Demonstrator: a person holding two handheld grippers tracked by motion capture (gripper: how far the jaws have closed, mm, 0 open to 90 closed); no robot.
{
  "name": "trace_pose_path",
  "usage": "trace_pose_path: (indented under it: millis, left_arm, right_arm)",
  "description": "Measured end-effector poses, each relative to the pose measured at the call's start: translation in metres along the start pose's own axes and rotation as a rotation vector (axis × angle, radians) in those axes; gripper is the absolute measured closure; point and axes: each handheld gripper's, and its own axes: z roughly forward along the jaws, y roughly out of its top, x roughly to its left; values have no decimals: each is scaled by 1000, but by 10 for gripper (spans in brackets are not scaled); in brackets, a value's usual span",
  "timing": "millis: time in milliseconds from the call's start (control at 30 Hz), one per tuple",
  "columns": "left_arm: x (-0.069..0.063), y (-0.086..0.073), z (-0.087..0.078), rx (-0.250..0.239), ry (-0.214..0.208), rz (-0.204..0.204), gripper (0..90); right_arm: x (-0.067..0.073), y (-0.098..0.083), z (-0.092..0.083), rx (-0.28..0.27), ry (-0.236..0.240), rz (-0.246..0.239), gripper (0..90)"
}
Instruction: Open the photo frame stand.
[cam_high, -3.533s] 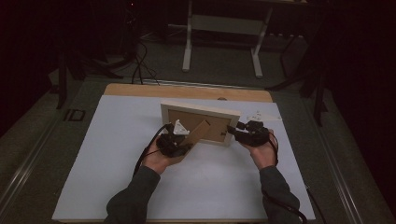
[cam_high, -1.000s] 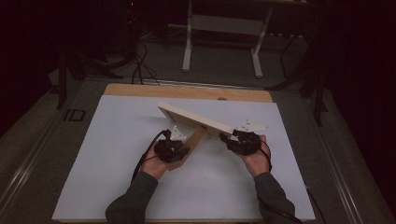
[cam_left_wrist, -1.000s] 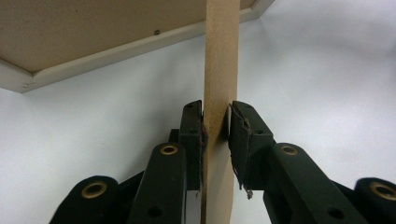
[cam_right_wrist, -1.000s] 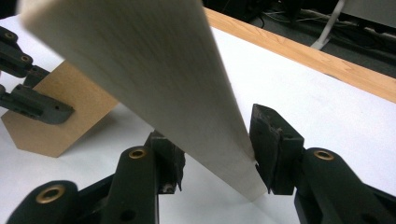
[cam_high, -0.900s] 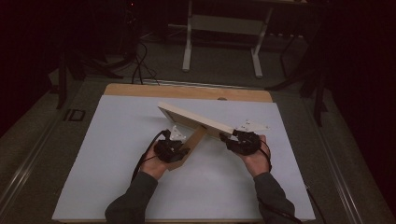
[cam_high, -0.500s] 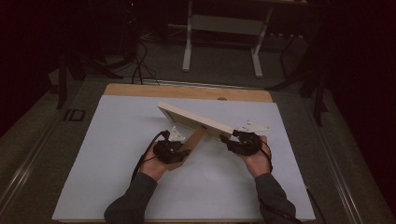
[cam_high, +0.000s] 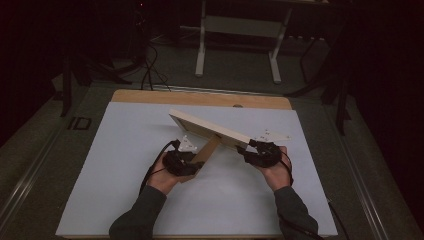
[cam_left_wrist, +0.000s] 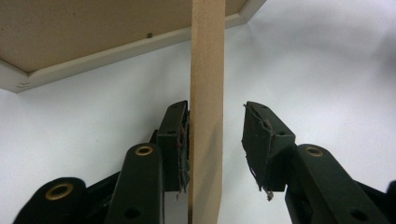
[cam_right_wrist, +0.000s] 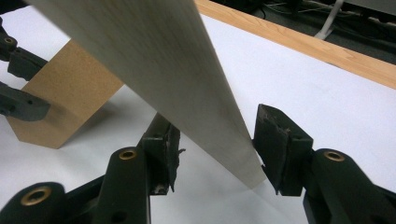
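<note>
Left gripper (cam_left_wrist: 217, 144) first: its jaws have just been opening, and they stand apart around the brown stand leg (cam_left_wrist: 205, 107), which runs straight up between them. The left-hand pad touches the leg's edge in the left gripper view, while the other pad stands clear of it with white desk showing in the gap. Beyond the jaws, the leg meets the brown back of the picture frame (cam_left_wrist: 84, 32), pale moulding running along its lower edge.

Over to the right gripper (cam_right_wrist: 217, 149): those jaws have been easing apart too. The pale frame edge (cam_right_wrist: 187, 93) comes down between them; its corner sits against the right-hand pad, and the other pad is just off it, so no firm clamp here. Behind it in that view, the brown leg (cam_right_wrist: 70, 98) rests its foot on the desk, the other gripper's black jaws beside it.

From above, the frame (cam_high: 210, 129) stands tilted on the white desk (cam_high: 115, 150), propped by the leg (cam_high: 202, 157) toward the person. Left gripper (cam_high: 186, 165) at the leg's foot, right gripper (cam_high: 252, 152) at the frame's right end, a hand behind each.
</note>
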Motion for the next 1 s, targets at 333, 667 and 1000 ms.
trace_pose_path:
  millis: [333,667,1000]
  left_arm:
    - [0,0,-6,0,-2,5,603]
    - [1,-1,-13,-16,-3,-11,604]
    - [6,1,-21,-47,-20,-48,630]
  right_arm:
    - [-2,-4,-1,13,0,2,503]
    - [-3,-6,-1,24,8,4,502]
    - [-5,-10,-2,37,13,5,503]
